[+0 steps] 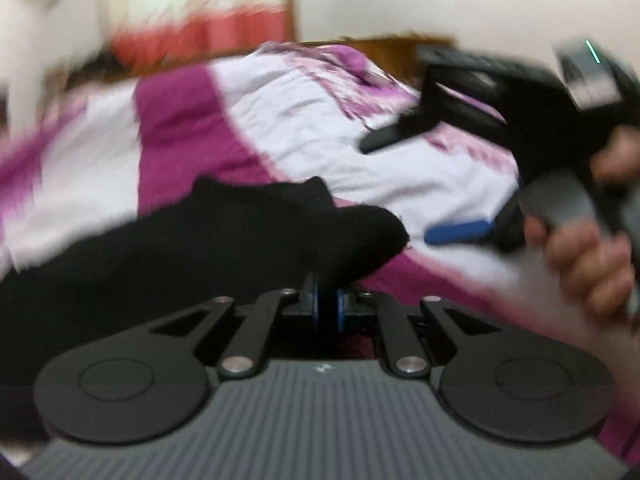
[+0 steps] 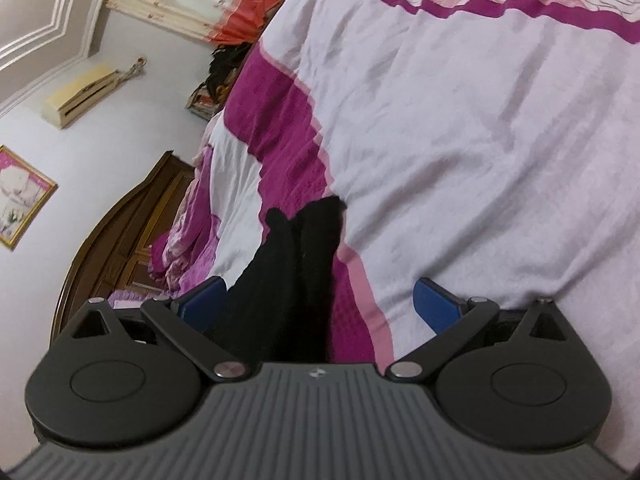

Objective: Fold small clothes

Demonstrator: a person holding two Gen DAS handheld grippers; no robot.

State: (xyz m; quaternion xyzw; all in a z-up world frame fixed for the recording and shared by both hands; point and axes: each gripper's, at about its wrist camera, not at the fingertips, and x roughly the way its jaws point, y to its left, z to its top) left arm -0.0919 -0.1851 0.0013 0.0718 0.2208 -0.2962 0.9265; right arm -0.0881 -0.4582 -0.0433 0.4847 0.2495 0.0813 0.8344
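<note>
A small black garment (image 1: 224,240) lies on the bed's white and magenta cover (image 1: 304,128). My left gripper (image 1: 328,300) is shut on the near edge of the black cloth, blue pads pressed together. My right gripper (image 1: 404,184) shows at the right of the left wrist view, held in a hand, jaws wide apart above the cover. In the right wrist view the right gripper (image 2: 320,300) is open, its blue pads (image 2: 434,304) far apart, and the black garment (image 2: 296,272) runs between them without being pinched.
The bed cover (image 2: 480,140) fills most of the view. A wooden headboard (image 2: 132,232), an air conditioner (image 2: 80,94), a framed picture (image 2: 24,196) and a cream and red curtain (image 2: 200,4) line the walls.
</note>
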